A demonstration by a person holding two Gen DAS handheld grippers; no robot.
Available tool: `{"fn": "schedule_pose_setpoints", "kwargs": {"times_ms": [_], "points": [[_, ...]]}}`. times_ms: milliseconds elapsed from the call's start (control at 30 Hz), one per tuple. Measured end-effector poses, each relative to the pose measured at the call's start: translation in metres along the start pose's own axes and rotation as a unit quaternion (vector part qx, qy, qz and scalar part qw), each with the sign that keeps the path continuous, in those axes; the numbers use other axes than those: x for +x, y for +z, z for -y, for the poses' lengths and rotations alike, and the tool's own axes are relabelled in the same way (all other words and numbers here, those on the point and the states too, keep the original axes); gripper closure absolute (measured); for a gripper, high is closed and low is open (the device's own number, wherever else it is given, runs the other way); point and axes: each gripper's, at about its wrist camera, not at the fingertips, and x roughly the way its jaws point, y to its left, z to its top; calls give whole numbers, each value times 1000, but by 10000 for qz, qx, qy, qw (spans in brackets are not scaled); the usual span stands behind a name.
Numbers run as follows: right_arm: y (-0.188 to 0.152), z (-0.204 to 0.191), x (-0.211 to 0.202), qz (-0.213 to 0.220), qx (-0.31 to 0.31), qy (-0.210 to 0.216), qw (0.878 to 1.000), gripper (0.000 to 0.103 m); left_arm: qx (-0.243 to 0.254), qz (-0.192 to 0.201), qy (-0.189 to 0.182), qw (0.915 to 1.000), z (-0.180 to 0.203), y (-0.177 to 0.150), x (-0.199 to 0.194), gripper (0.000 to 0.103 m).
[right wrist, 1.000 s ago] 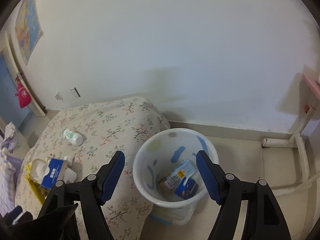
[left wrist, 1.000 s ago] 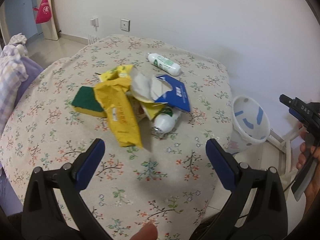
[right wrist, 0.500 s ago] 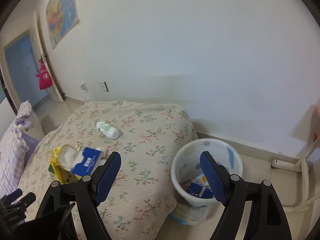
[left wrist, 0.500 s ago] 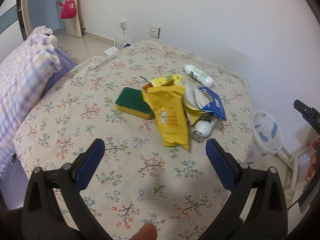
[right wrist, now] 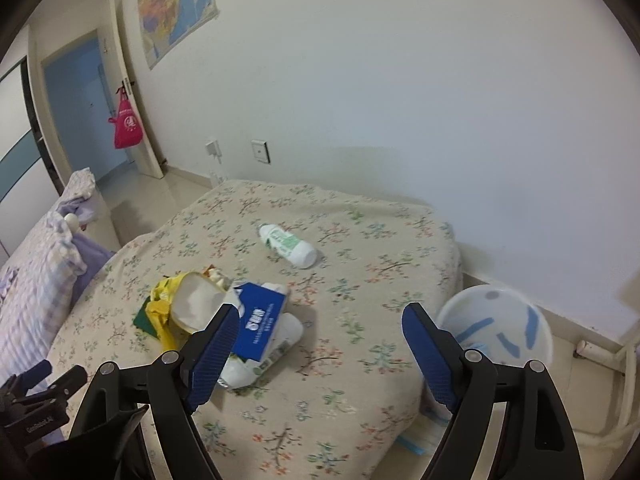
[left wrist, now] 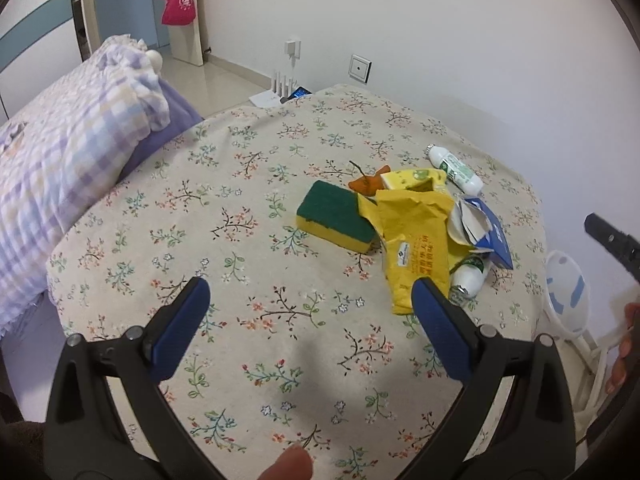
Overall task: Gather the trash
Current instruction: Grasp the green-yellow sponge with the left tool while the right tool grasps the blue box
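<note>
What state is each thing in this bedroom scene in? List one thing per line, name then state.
left gripper: open, empty
right gripper: open, empty
yellow bag: torn open, lying flat
sponge: green side up
lone bottle: on its side
blue carton: torn open
bin: on the floor beside the bed

The left gripper (left wrist: 310,316) has two black plastic arms with flat blue fingers (left wrist: 180,330). Small round silver screws sit where each finger joins its arm. The right gripper (right wrist: 320,350) looks the same: black arms, blue fingers (right wrist: 428,354), silver screws. A black clamp piece with tiny white letters (right wrist: 38,424) shows at the lower left of the right wrist view.
</note>
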Motion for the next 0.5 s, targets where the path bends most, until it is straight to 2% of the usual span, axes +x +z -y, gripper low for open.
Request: {"fn": "schedule_pose_setpoints", "kwargs": {"times_ms": [233, 400, 500], "points": [[-6, -29, 50, -468, -97, 69, 9988, 18, -212, -163, 120, 9996, -10, 2, 32, 3], [-7, -39, 74, -677, -89, 112, 9976, 18, -535, -460, 139, 9974, -21, 4, 55, 3], [-7, -43, 86, -777, -59, 155, 9968, 18, -643, -479, 146, 9967, -25, 6, 60, 3]]}}
